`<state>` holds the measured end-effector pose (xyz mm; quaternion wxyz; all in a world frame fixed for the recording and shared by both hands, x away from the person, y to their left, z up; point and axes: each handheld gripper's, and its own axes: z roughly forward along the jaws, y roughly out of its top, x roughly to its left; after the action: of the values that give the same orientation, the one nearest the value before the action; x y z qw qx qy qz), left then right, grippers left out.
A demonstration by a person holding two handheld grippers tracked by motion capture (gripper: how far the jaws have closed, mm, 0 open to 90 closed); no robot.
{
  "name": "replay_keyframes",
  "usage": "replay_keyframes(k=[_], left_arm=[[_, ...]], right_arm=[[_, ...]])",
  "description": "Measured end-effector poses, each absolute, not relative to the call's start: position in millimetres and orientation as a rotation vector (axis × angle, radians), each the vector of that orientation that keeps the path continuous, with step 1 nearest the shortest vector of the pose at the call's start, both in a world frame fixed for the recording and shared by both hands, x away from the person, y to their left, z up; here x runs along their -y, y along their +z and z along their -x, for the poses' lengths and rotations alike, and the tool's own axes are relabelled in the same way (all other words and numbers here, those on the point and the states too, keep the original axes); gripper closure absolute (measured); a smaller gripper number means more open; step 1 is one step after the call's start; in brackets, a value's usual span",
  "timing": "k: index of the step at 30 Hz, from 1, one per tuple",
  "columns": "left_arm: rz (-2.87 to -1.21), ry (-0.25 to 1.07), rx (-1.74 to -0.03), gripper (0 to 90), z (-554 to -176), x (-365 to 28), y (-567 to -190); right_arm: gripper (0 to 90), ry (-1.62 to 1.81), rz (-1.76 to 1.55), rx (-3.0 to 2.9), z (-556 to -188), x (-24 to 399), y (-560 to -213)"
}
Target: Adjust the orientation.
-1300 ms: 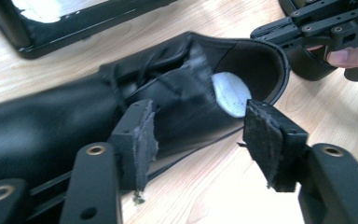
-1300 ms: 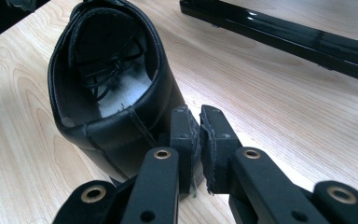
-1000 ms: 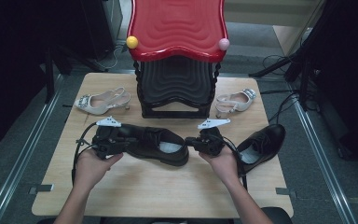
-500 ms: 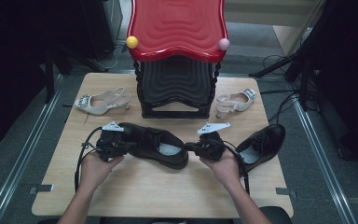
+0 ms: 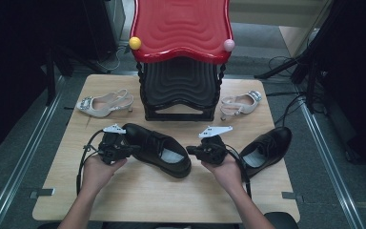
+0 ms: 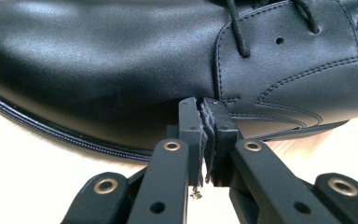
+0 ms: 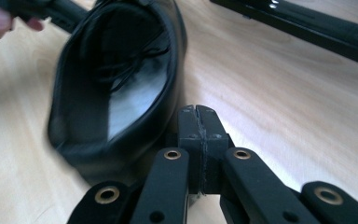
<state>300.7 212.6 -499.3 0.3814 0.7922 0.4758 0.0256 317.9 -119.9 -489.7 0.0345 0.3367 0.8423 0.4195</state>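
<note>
A lab or recording studio rather than a home: a bare wooden table [image 5: 138,200] stands on grey carpet between metal rails [image 5: 26,157], dark equipment and stands crowd both frame edges, and loose cables [image 5: 286,107] trail at upper right.

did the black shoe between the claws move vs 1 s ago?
Yes. The black shoe slid slightly toward the person, away from the black rack.
</note>
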Motion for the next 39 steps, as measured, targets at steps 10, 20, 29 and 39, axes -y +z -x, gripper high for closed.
replay_keyframes(k=[10, 20, 29, 39], left_arm=[[-2.008, 0.024, -1.219, 89.9, -298.7, -210.6, -501.4], [-2.026, 0.020, -1.209, 90.0, -300.2, -200.5, -504.2], [-2.031, 0.021, -1.184, 89.9, -308.6, -191.7, -505.7], [-2.005, -0.001, -1.174, 89.4, -322.7, -185.4, -508.0]], right_arm=[[90.0, 1.270, -0.997, -2.643, -314.4, 110.7, -492.8], [90.0, 1.253, -0.985, -2.681, -296.3, 113.5, -491.3], [90.0, 1.247, -0.984, -2.698, -285.0, 110.3, -492.3], [90.0, 1.261, -0.985, -2.703, -273.6, 107.6, -493.4]])
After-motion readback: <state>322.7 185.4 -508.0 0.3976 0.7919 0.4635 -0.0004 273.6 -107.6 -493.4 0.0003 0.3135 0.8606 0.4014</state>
